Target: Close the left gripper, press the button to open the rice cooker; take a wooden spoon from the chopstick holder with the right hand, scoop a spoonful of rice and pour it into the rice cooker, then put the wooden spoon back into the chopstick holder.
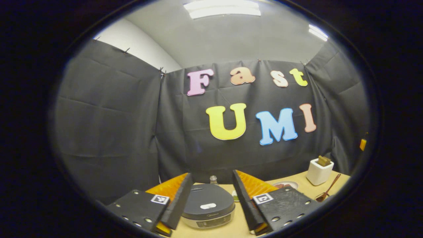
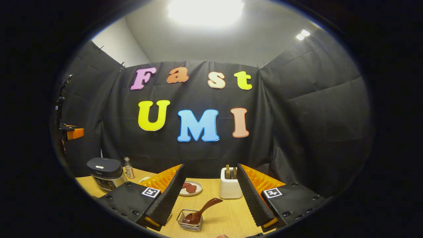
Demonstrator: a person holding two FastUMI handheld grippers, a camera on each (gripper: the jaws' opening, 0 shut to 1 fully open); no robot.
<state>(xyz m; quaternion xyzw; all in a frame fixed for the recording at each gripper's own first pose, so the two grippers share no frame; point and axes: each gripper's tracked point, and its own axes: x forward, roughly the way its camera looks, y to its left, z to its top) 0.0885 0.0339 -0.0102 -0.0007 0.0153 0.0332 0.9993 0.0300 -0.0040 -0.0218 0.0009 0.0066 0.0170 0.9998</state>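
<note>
Both hand-held grippers hover wide open above the worktop (image 2: 228, 215), each holding nothing.

In the left gripper view, the left hand-held gripper (image 1: 209, 211) has its fingers spread to either side of the rice cooker (image 1: 208, 206), whose lid is down, without touching it; a small bottle (image 1: 213, 179) stands just behind the cooker. In the right gripper view, the right hand-held gripper (image 2: 209, 211) is spread the same way, and between its fingers lie a small wire basket (image 2: 189, 220) with the wooden spoon (image 2: 202, 211) resting bowl-down in it, handle tilted up to the right. The white chopstick holder (image 2: 230, 188) stands upright behind, a plate (image 2: 190, 188) of reddish pieces to its left.
</note>
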